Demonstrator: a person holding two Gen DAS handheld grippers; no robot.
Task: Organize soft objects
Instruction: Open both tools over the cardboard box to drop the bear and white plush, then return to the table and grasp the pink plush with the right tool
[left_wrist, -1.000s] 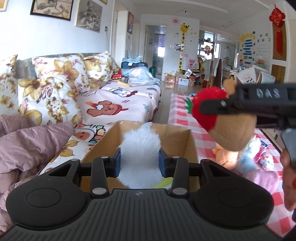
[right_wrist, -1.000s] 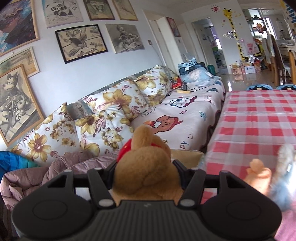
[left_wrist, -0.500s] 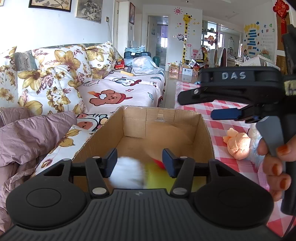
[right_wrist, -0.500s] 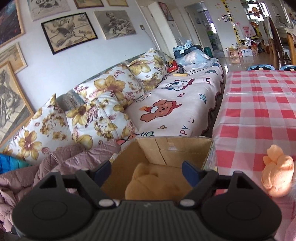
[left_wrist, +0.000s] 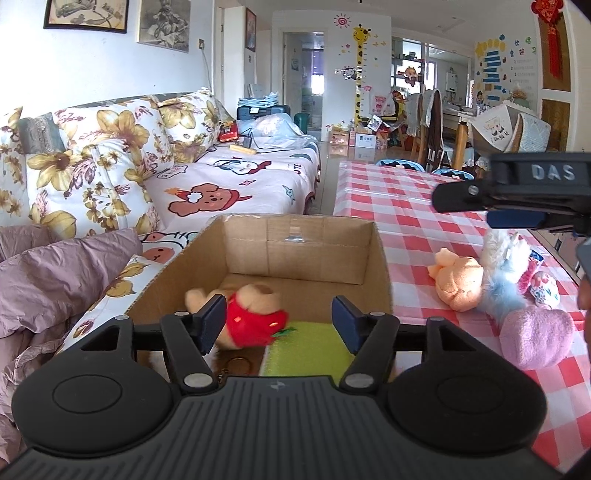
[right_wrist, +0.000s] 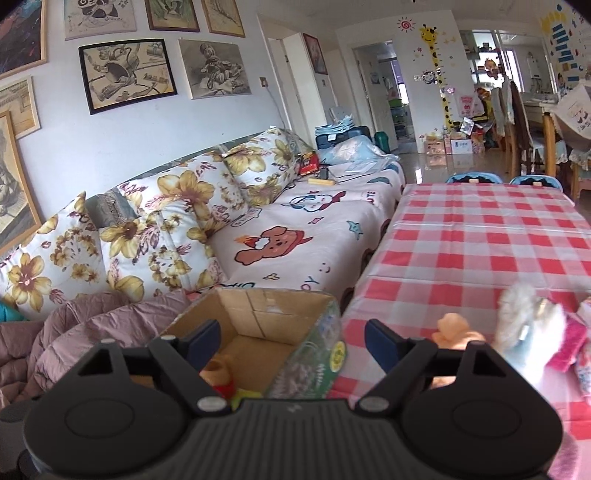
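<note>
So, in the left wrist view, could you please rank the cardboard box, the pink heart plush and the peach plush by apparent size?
1. cardboard box
2. pink heart plush, though it lies nearer the camera
3. peach plush

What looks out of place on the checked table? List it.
Three soft toys lie loose on the checked table, not yet in the cardboard box: a peach plush, a white-and-blue furry toy and a pink plush. Nothing looks spilled or damaged.
</note>
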